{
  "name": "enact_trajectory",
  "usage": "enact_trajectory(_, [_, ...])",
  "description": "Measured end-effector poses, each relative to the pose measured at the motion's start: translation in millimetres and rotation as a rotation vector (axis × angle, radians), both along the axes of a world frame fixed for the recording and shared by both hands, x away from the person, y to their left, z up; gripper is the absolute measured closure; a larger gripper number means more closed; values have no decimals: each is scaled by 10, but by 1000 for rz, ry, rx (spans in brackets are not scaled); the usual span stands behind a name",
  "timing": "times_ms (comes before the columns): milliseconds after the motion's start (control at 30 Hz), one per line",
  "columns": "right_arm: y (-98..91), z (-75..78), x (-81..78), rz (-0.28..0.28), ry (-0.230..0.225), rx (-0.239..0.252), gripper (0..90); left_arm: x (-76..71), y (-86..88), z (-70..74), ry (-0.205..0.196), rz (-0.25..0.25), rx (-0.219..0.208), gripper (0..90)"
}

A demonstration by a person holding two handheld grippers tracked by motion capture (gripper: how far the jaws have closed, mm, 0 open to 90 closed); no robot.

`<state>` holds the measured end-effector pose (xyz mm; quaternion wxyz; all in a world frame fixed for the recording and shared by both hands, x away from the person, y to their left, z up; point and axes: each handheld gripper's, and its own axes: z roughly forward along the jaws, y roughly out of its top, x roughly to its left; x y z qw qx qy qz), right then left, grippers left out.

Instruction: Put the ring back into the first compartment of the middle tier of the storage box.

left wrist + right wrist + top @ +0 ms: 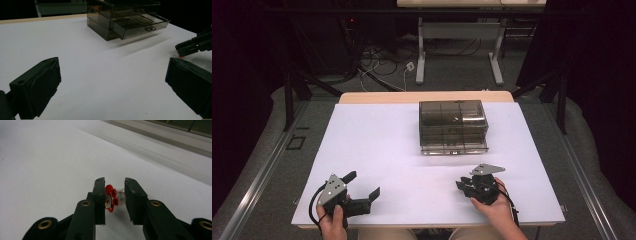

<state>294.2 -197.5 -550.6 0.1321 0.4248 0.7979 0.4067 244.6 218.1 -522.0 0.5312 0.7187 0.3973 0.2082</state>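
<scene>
Right hand-held gripper (114,200) pinching a small red ornament (111,198), left (112,87) spread and empty: best carried level and slowly to the open drawer (140,25), pinch kept firm.

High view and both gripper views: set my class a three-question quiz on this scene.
1. True or false: the left gripper is open.
2. What does the right gripper hold? A) a screw B) a small red part C) nothing
3. Which drawer of the drawer box stands pulled out?

Key: 1 true. 2 B. 3 The lower one, seen in the left gripper view.
</scene>
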Motion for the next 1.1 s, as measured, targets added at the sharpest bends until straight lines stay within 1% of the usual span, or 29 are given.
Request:
enact_trajectory(33, [-3, 7, -1, 2, -3, -7, 712, 0, 0, 0, 0, -1, 0, 6])
enact_trajectory(167, [-3, 19, -10, 1, 4, -3, 712, -1, 1, 1, -1, 0, 1, 6])
enact_trajectory(200, [-3, 23, -10, 2, 1, -4, 712, -1, 0, 2, -1, 0, 2, 6])
enact_trajectory(233, [-3, 17, -8, 1, -13, 2, 712, -1, 0, 2, -1, 0, 1, 6])
enact_trajectory(367, [-4, 38, -16, -5, -7, 8, 712, -1, 1, 2, -2, 0, 2, 6])
enact_trajectory(400, [-6, 41, -17, -6, -17, 6, 712, -1, 0, 3, -1, -1, 3, 6])
enact_trajectory(467, [-5, 46, -20, -5, -16, 6, 712, -2, 1, 4, -3, -2, 4, 6])
enact_trajectory(500, [-2, 44, -19, -7, -26, 13, 712, -2, 0, 4, -3, -1, 2, 6])
enact_trajectory(567, [-6, 59, -26, -6, -21, 10, 712, -1, 1, 3, -2, -1, 2, 6])
enact_trajectory(600, [-3, 61, -28, -11, -31, 20, 712, -1, 2, 3, -3, 0, 1, 6])
enact_trajectory(667, [-2, 66, -33, -11, -30, 26, 712, -2, 1, 4, -3, 0, 1, 6])
enact_trajectory(700, [-8, 71, -33, -9, -34, 17, 712, -2, 1, 4, -3, 0, 1, 6])
enact_trajectory(800, [-11, 79, -33, -6, -35, 17, 712, -1, 1, 4, -4, -1, 3, 6])
enact_trajectory(833, [-6, 83, -38, -13, -37, 29, 712, 1, 2, 4, -6, -3, 4, 6])
enact_trajectory(867, [-15, 93, -36, -11, -43, 24, 712, -1, 1, 4, -4, -2, 3, 6])
enact_trajectory(933, [-13, 101, -42, -15, -34, 29, 712, -1, 1, 5, -5, -2, 2, 6])
enact_trajectory(967, [-14, 104, -43, -17, -45, 32, 712, 1, 2, 5, -6, -4, 3, 6])
enact_trajectory(1067, [-21, 125, -48, -17, -42, 34, 712, 0, 0, 5, -6, -3, 3, 6])
enact_trajectory(1100, [-20, 128, -46, -16, -50, 40, 712, 0, 0, 5, -6, -3, 3, 6])
